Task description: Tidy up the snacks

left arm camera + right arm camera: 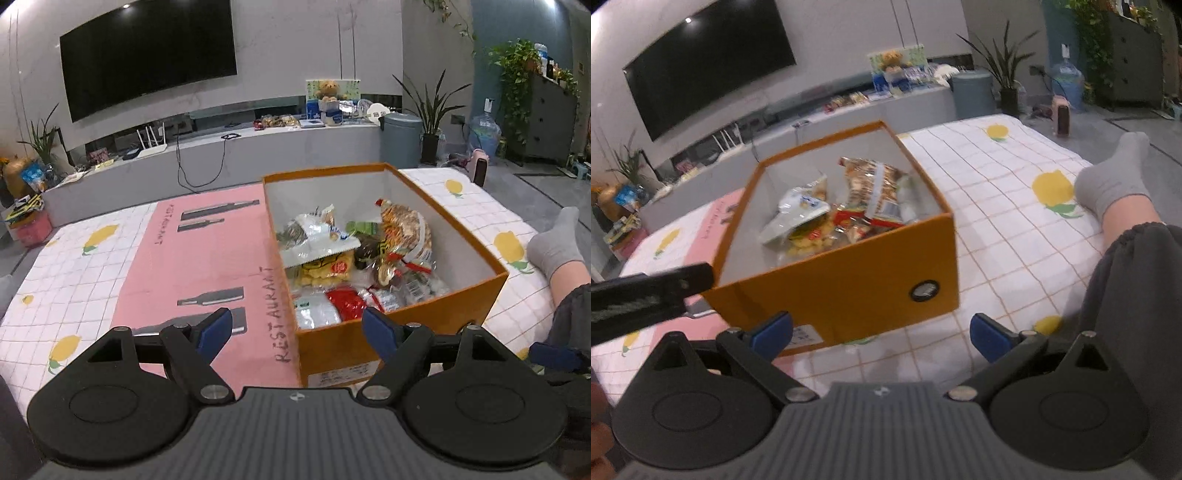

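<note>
My left gripper (297,328) points fwd and tilts down, jaws wide apart, nothing btwn them; both blue pads (216,326) show bare. My right gripper (882,332) sits at the same downward tilt, jaws spread as wide as they go, nothing held, blue pads (988,334) bare too. In the right wrist view the left gripper's black finger pokes in from the left edge, so the two sit side by side, near each other. My right leg stretches out ahead on the right, grey sock (1112,177) on the foot, dark trouser cuff (1137,251) at the shin.
</note>
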### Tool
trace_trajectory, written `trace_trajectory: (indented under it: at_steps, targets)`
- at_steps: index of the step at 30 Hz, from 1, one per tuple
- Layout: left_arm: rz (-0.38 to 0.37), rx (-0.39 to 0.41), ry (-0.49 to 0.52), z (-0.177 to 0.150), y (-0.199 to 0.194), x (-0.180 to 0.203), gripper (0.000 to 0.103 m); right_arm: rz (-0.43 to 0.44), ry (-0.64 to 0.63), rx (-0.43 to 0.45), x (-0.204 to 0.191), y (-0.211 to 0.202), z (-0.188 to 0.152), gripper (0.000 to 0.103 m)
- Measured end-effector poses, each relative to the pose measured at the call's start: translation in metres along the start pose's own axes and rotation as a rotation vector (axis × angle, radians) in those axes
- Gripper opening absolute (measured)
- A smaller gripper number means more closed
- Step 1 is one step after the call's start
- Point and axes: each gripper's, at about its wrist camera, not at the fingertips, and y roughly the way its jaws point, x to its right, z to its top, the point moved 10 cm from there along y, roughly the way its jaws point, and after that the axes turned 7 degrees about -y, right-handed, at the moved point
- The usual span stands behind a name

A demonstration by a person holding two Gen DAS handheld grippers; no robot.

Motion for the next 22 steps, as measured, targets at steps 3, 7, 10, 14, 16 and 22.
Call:
trace_trajectory:
  at_steps: [3,7,10,14,16,22]
  targets:
    - [-0.012,-0.021,-0.037,-0.007,0.004,-0.005,0.094,-0.012,-0.003,0.009,-0.002,0.0,-0.001,0.099]
    - [-0.009,-0.022,-0.034,-0.013,0.005,-0.008,0.094,-0.026,-0.035,0.007,-0.006,0.005,-0.001,0.099]
    - [-0.016,-0.035,-0.047,-0.019,0.006,-0.01,0.094,-0.025,-0.049,-0.007,-0.006,0.009,-0.005,0.099]
    - [-0.015,-0.046,-0.053,-0.024,0.008,-0.011,0.094,-0.044,-0.082,-0.018,-0.007,0.012,-0.007,0.099]
    - [-0.015,-0.049,-0.055,-0.027,0.008,-0.011,0.094,-0.049,-0.091,-0.022,-0.006,0.014,-0.009,0.099]
    - [-0.019,-0.055,-0.052,-0.027,0.007,-0.011,0.093,-0.051,-0.099,-0.029,-0.007,0.016,-0.011,0.099]
